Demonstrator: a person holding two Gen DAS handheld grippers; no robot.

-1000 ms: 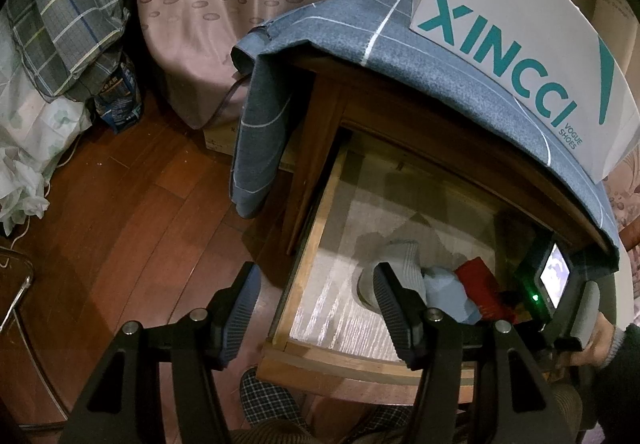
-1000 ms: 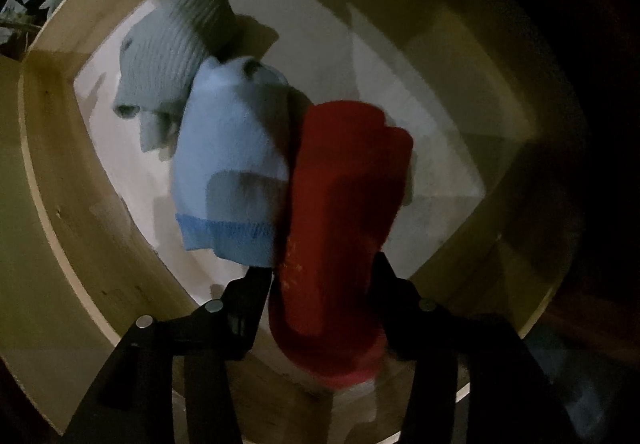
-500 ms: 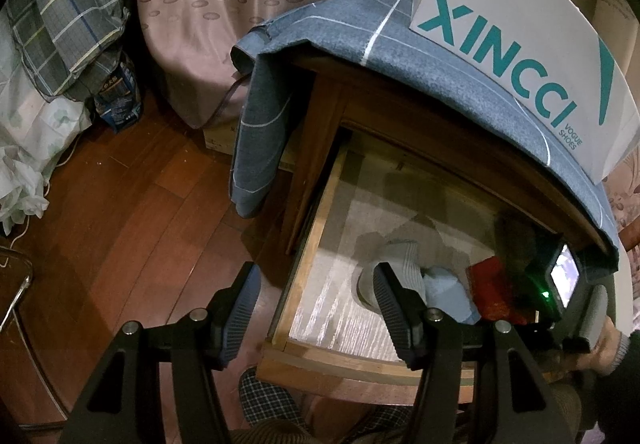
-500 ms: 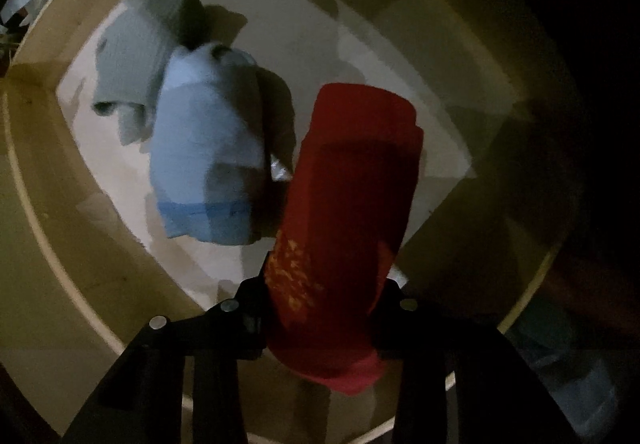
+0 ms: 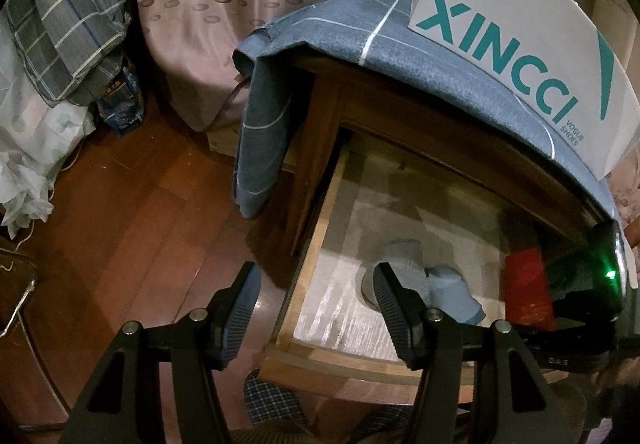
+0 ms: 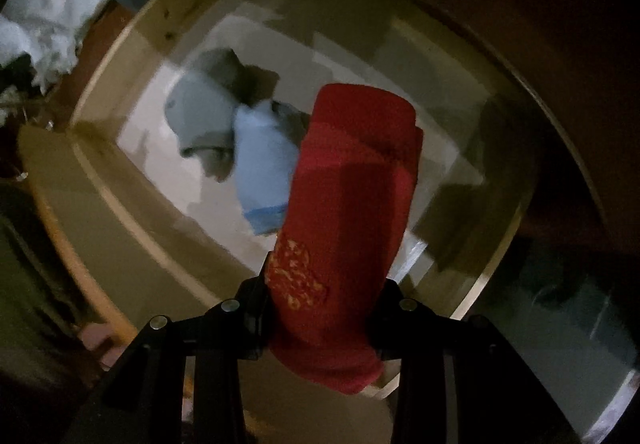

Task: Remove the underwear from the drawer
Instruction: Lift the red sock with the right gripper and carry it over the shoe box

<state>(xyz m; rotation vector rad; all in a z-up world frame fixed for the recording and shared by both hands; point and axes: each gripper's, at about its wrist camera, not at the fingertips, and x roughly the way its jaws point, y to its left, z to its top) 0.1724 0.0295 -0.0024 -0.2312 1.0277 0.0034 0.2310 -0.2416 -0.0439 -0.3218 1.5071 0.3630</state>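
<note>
We pinch the red roll (image 6: pixel 352 203) in our right fingers (image 6: pixel 320 320), above the drawer (image 6: pixel 120 91), to clear its walls. Our left fingers (image 5: pixel 316 308) wait half-spread, empty, beside the drawer.

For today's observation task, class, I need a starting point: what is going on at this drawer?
A person holding a gripper in each hand is emptying an open wooden drawer. The right gripper is clamped on a folded red garment hanging above the drawer floor. A grey piece and a light blue piece lie inside. The left gripper is open, empty, by the drawer's front corner.
</note>
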